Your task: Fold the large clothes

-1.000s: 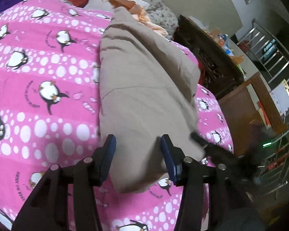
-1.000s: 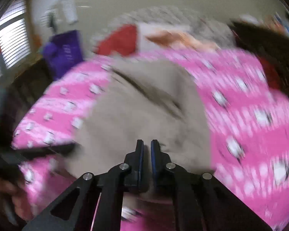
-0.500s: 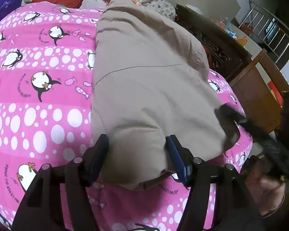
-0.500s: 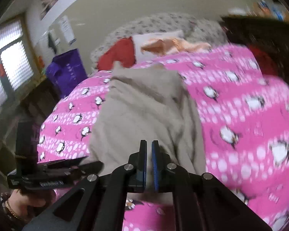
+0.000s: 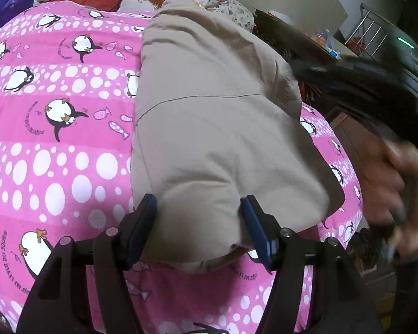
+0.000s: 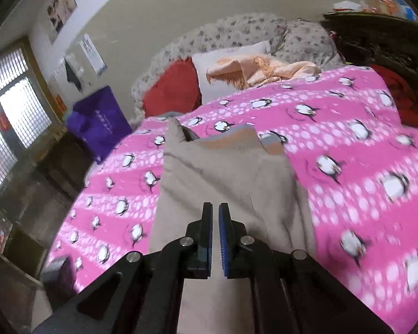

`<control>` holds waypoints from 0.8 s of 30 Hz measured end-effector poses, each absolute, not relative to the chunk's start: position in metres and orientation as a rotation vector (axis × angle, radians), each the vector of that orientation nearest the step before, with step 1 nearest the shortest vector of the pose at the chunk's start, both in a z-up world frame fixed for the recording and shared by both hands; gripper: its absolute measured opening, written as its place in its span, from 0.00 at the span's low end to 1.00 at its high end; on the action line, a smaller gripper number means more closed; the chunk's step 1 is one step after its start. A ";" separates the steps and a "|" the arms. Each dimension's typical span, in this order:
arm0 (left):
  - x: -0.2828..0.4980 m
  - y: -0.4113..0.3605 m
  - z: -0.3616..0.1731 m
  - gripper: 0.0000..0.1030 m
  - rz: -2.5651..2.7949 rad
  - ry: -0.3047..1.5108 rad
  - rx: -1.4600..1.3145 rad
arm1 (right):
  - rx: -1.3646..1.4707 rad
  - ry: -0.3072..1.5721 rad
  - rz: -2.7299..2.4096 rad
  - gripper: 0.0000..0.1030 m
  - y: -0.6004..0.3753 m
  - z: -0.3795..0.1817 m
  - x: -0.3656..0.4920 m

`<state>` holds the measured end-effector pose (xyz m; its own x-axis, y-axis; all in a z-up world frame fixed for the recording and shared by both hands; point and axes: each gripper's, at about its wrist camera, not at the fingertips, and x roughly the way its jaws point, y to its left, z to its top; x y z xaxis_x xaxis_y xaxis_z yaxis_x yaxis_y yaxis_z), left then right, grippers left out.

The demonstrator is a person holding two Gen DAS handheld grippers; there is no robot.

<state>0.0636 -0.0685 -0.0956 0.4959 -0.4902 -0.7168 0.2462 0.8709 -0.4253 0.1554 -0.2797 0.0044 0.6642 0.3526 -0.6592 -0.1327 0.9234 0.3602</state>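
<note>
A large beige garment [image 5: 217,128] lies folded lengthwise on a pink penguin-print bedspread [image 5: 55,144]. My left gripper [image 5: 199,211] is open, its blue pads on either side of the garment's near end, without pinching it. In the right wrist view the same garment [image 6: 225,178] runs away from me, with an orange and grey lining showing at its far end. My right gripper [image 6: 215,217] is shut with only a thin slit between the pads, hovering above the garment and holding nothing. The right hand and its gripper appear blurred at the right edge of the left wrist view [image 5: 390,172].
Pillows, a red cushion [image 6: 172,89] and a peach cloth [image 6: 262,69] lie at the head of the bed. A purple bag [image 6: 97,119] stands left of the bed by a window. Dark wooden furniture [image 5: 320,55] and a metal rack [image 5: 376,36] stand on the right.
The right gripper rose and pulled back from the garment, still shut. The left gripper moved forward so its open pads sit around the garment's near end.
</note>
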 end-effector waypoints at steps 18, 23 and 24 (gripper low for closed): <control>0.102 -0.065 -0.041 0.67 -0.405 0.865 -0.225 | 0.448 0.814 0.283 0.04 -0.323 -0.069 0.218; 0.194 -0.107 -0.008 0.75 -0.376 0.856 -0.193 | 0.396 0.717 0.282 0.21 -0.314 -0.029 0.188; 0.207 -0.116 -0.007 0.75 -0.367 0.852 -0.177 | 0.375 0.714 0.273 0.21 -0.311 -0.021 0.186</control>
